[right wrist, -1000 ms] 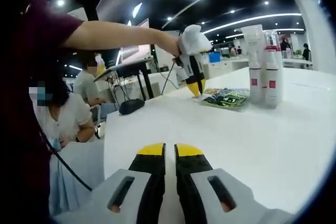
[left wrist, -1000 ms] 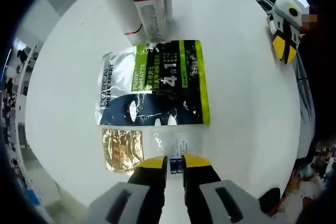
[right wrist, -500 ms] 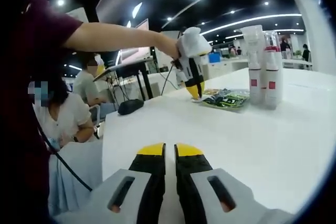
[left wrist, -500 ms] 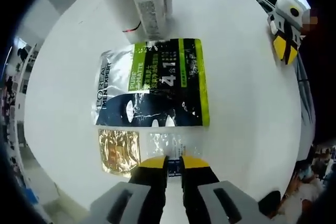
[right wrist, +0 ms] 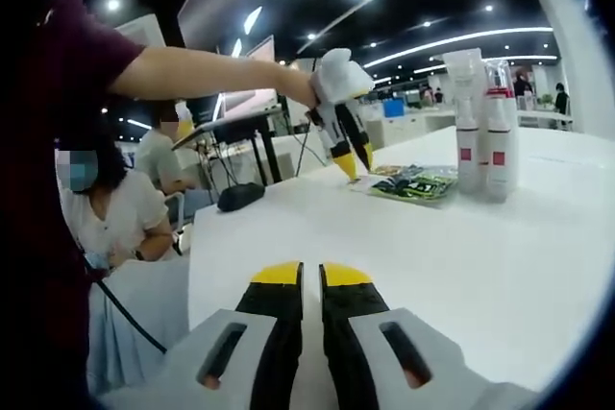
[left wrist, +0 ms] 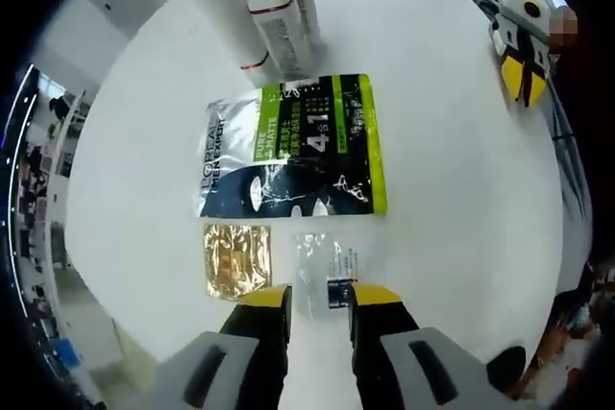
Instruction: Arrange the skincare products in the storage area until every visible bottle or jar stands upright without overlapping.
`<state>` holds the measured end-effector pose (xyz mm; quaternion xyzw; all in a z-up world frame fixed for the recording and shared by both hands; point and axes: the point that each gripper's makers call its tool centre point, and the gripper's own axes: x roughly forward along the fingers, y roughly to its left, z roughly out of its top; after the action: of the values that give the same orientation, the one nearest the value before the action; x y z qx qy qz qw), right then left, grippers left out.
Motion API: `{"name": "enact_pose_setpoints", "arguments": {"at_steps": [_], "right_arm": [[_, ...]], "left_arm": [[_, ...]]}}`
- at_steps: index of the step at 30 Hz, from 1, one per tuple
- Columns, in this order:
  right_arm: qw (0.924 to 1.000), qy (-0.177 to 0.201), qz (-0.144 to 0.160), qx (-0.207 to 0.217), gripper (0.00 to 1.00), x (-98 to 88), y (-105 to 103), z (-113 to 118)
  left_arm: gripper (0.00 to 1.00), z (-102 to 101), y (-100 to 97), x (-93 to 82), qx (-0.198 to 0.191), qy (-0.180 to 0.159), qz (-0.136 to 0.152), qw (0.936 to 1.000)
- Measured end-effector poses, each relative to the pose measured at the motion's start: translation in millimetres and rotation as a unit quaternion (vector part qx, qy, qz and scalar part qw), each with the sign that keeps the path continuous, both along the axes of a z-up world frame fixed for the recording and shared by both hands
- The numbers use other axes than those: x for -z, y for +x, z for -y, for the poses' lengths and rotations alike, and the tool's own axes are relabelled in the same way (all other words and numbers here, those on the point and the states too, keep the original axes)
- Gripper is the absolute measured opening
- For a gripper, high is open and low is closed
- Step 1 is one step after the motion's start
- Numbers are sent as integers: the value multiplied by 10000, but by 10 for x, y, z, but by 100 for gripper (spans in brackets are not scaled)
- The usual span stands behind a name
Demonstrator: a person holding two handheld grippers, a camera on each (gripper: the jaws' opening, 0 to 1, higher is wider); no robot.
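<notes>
My left gripper hangs over the worktop with its fingers a little apart and nothing between them, tips just above a small clear sachet. Beside it lies a gold sachet, and beyond both a big green-and-black mask pack lies flat. Past that stand the bottles, white with red bands, upright and close together; from the right gripper view they look like pump or spray types, touching or nearly so.

The sachets I judge light, thin and limp, with slick film that sits flush on the worktop. A top-down pinch would likely skate off, so I would catch an edge or a corner and lift from there. The clear one is hard to read against the white surface. The bottles look stiff and tall, so tippy; I would hold them low on the body, not by the pump head.

My right gripper rests low, well back from everything, fingers nearly together and empty. The pack sits just in front of the bottles, so reaching them from this side means going over it. Behind the worktop's far edge sits a person.
</notes>
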<state>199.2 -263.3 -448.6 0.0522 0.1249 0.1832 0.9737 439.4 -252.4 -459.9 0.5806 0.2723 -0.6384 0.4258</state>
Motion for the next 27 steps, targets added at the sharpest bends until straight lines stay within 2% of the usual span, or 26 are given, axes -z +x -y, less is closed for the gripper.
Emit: {"name": "enact_pose_setpoints", "arguments": {"at_steps": [3,4,9,11,13,15,17,19,20,22,23,24,25,27], "right_arm": [[10000,-4,7,-2,5,-4,-1,-3],[10000,-9,10,4,5,-5,0,-2],[10000,-3,14,15,5,-9,3,0],[10000,9,17,19,5,-13,3,0],[10000,21,14,23,5,-13,2,1],[10000,30,13,22,5,-15,2,1],[10000,30,17,17,5,-18,2,-2],[10000,43,11,-11,5,-22,0,-16],[10000,45,9,-26,6,-21,-1,-22],[10000,37,5,-59,6,-21,-3,-37],[10000,40,6,-63,6,-23,-4,-39],[10000,57,12,-68,6,-29,-4,-45],[9999,106,17,-87,6,-42,0,-54],[9997,238,0,11,8,-76,21,-34]], "left_arm": [[23,9,28,-152,-174,-364,96,9991],[23,32,20,-219,-273,-595,111,9978],[23,19,-100,-400,-573,-1256,11,9904],[23,-17,-123,-435,-721,-1420,28,9872],[24,-40,-176,-472,-900,-1678,19,9817],[29,-96,-288,-531,-1084,-2049,-10,9728],[32,-110,-380,-595,-1255,-2349,-171,9637],[32,-139,-604,-728,-1476,-2947,-565,9424],[32,-167,-667,-758,-1547,-3085,-643,9364],[32,-230,-767,-783,-1553,-3220,-702,9312],[32,-276,-852,-820,-1625,-3405,-781,9228],[32,-307,-917,-852,-1760,-3573,-878,9131],[32,-343,-1042,-917,-1895,-3886,-1102,8950],[33,-401,-1203,-990,-2006,-4254,-1342,8722]]}}
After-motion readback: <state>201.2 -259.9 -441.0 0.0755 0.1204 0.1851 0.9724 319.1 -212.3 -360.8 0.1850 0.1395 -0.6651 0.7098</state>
